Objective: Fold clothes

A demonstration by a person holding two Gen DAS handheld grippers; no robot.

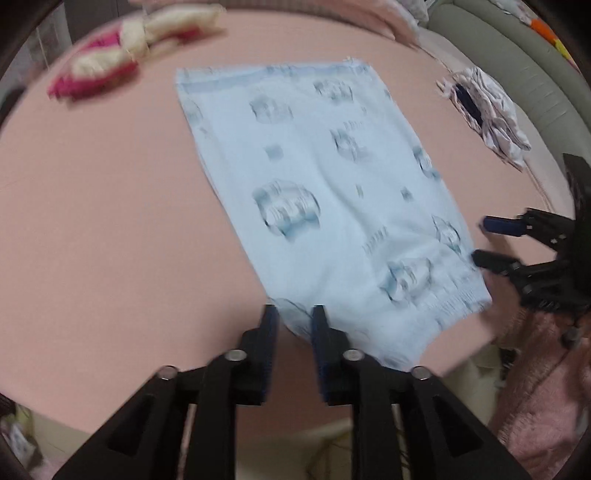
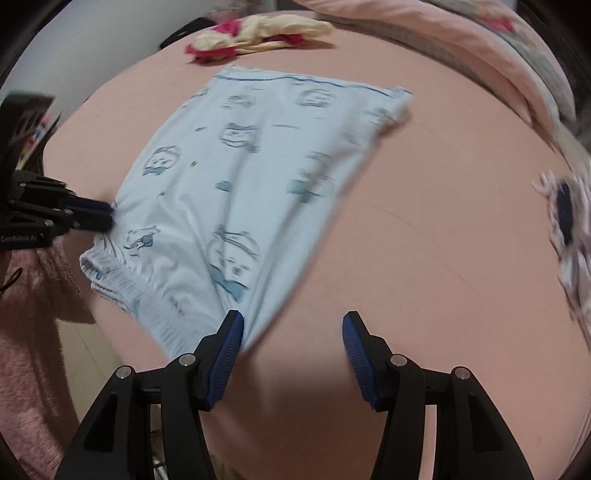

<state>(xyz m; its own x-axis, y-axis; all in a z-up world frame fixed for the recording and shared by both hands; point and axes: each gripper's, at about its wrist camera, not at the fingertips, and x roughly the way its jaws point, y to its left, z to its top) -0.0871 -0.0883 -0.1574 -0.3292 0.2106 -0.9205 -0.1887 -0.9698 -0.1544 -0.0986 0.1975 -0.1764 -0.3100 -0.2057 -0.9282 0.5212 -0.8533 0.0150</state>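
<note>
Left gripper (image 1: 293,317) narrowly apart, right gripper (image 2: 293,332) wide apart at the shorts' (image 1: 332,206) near waistband; an unclamped lift could slip and wrinkle them.

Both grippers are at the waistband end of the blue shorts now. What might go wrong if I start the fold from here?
1. The right gripper is wide open; only one finger touches the blue shorts, so that corner may stay behind.
2. The left gripper has just the hem between its narrowly parted fingers; it could slip and skew the fold.

Printed garment (image 2: 258,177) flat on bed (image 2: 424,240), 2 clothing heaps beyond (image 2: 255,35), right (image 2: 569,236)
</note>
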